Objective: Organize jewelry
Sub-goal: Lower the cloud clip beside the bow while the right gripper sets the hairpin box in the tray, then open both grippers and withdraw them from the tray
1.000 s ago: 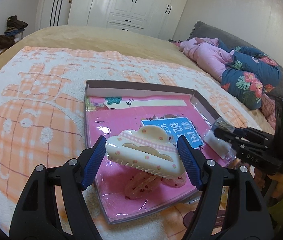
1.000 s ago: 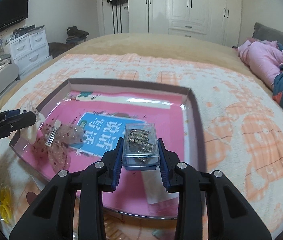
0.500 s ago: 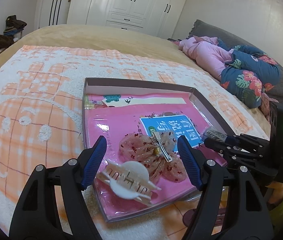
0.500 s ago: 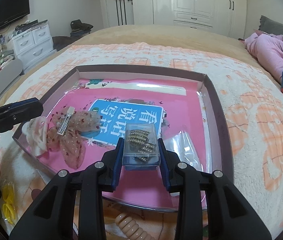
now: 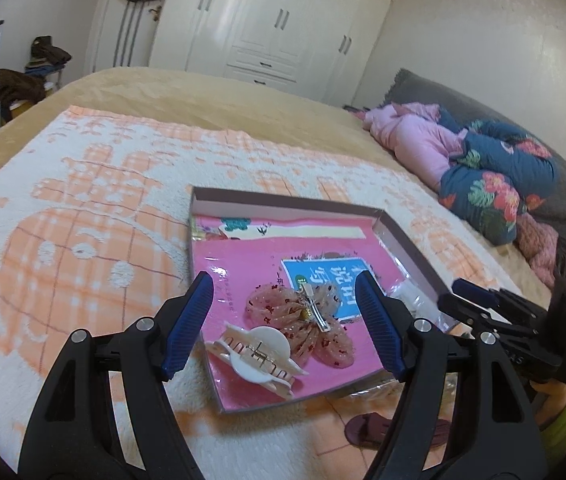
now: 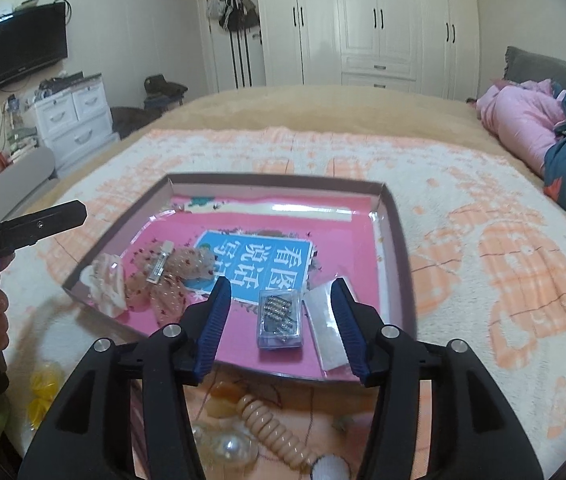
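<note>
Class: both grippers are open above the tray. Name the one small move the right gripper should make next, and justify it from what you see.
Probably lift the right gripper back off the tray and toward the loose items beyond its near edge. The clear clip box already lies flat in the tray, between the open jaws and ungripped, while the coiled hair tie lies outside it.

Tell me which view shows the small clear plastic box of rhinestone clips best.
The right wrist view: the small clear plastic box of rhinestone clips lies in full sight on the pink tray. The left wrist view does not show it clearly.
</note>
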Available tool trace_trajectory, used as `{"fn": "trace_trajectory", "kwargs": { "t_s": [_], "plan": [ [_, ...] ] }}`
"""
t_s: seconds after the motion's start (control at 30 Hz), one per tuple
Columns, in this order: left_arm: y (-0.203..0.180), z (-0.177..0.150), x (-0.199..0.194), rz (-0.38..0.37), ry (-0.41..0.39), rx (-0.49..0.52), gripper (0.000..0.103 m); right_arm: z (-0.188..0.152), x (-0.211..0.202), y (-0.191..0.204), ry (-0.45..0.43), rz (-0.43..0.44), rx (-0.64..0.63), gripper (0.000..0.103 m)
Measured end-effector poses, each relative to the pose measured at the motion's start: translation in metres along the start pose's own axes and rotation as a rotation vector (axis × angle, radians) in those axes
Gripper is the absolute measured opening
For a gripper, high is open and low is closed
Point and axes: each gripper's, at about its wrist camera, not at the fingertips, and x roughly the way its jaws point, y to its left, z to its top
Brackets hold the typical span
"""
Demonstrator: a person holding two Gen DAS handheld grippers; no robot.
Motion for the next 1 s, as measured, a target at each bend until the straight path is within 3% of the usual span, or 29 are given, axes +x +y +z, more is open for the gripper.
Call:
{"fn": "trace_trajectory", "kwargs": {
  "t_s": [0.67,1.0],
  "plan": [
    [-0.031,-0.007,-0.07,0.035,-0.132,0.013,0.07,0.005,-0.076,0.001,-0.165,0.017,-0.001,0.073],
    [-0.045,-0.011,-0.094,0.041,-0.177,0.03,0.085,0.008,-0.107,0.0,-0.239,0.031,0.011,0.084]
  ]
}}
